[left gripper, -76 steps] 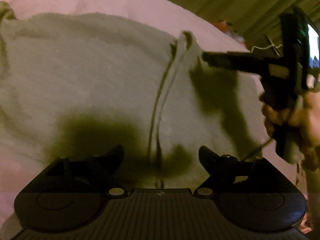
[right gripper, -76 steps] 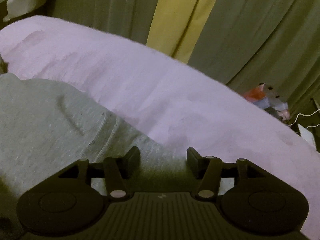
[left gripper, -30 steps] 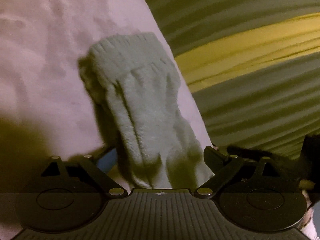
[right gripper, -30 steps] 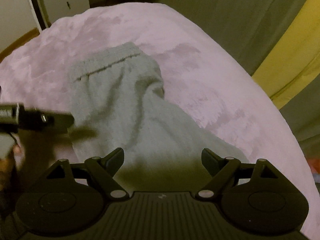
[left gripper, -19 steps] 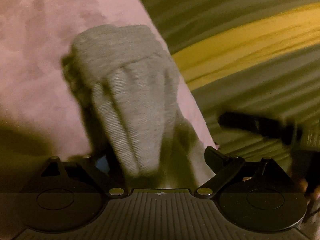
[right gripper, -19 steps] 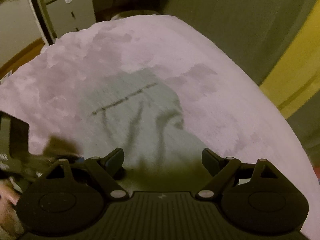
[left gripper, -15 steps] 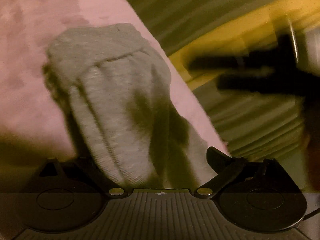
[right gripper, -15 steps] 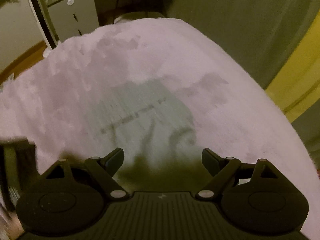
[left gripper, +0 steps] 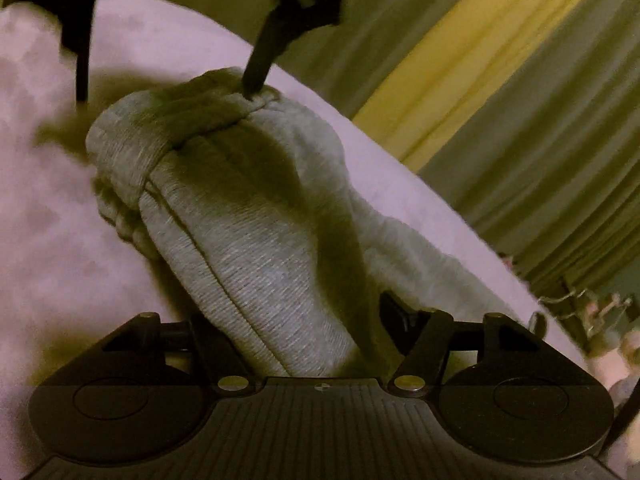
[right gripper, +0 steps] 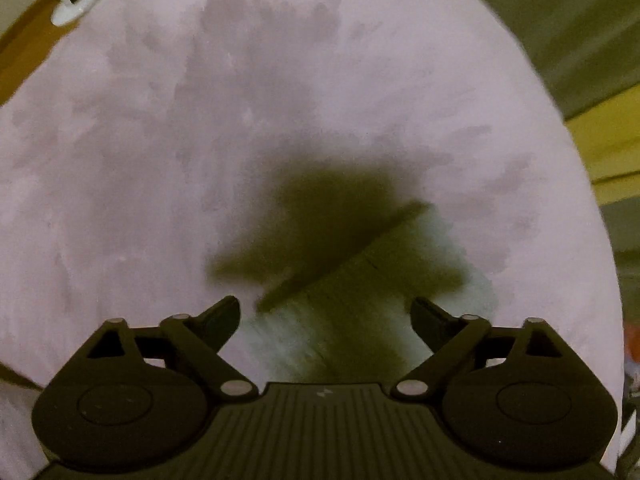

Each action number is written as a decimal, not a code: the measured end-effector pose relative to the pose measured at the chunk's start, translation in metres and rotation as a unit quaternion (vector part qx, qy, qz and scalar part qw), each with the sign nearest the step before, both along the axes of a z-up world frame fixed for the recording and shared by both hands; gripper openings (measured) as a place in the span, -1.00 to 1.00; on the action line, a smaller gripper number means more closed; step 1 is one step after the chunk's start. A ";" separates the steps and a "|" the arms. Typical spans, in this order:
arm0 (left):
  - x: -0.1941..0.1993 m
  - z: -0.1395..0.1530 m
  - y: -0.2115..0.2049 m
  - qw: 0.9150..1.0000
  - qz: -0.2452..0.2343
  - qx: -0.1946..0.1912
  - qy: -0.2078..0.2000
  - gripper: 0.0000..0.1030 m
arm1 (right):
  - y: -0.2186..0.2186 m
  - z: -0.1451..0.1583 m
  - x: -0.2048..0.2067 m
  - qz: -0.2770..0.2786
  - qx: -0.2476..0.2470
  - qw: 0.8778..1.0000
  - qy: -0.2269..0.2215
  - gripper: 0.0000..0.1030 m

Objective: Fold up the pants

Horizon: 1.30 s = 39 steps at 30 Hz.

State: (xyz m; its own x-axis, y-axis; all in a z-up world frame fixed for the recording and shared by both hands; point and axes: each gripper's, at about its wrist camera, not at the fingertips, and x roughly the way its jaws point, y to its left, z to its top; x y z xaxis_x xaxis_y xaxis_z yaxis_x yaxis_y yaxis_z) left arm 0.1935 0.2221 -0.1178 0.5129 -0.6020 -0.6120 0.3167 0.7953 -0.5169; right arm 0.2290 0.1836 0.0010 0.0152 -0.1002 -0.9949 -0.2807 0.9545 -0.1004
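Observation:
Grey sweatpants (left gripper: 256,240) lie bunched on a pink blanket (left gripper: 48,216). One leg runs from my left gripper (left gripper: 304,328) up to the ribbed cuff (left gripper: 132,140). The left jaws are closing and the cloth fills the gap, pressed by both fingers. My right gripper (left gripper: 166,92) hangs over the cuff, pointing down; one fingertip (left gripper: 252,88) touches the cuff's far edge. In the right wrist view that gripper (right gripper: 326,308) is wide and still opening, with the blurred pants (right gripper: 288,344) below and between its fingers, which do not grip them.
The pink blanket (right gripper: 200,120) covers a bed that drops off at the right. Green and yellow curtains (left gripper: 480,80) hang close behind. A white stand (right gripper: 72,4) and wooden floor (right gripper: 16,52) lie past the far end. Small clutter (left gripper: 592,308) sits at the right edge.
The right gripper swung across from beside the left one to above the cuff and now points down. The left jaws narrowed around the pants leg, and the left view rolled.

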 end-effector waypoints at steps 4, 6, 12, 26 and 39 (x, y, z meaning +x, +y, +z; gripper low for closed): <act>-0.012 0.006 -0.016 0.997 -0.018 0.064 -0.044 0.20 | 0.019 -0.038 0.011 0.011 -0.075 0.996 0.039 0.88; -0.018 0.010 -0.021 0.994 -0.021 0.083 -0.062 0.15 | 0.024 -0.051 0.009 0.031 -0.106 0.993 0.045 0.91; -0.032 0.024 -0.034 0.987 -0.030 0.115 -0.105 -0.06 | 0.032 -0.076 0.011 0.039 -0.154 0.985 0.061 0.95; -0.030 0.024 -0.029 0.992 -0.041 0.075 -0.092 -0.06 | -0.025 -0.001 -0.026 0.027 -0.028 0.998 -0.042 -0.54; -0.006 0.009 0.016 0.998 0.014 -0.053 -0.014 0.38 | -0.092 0.022 -0.042 -0.065 0.089 0.989 -0.101 -0.57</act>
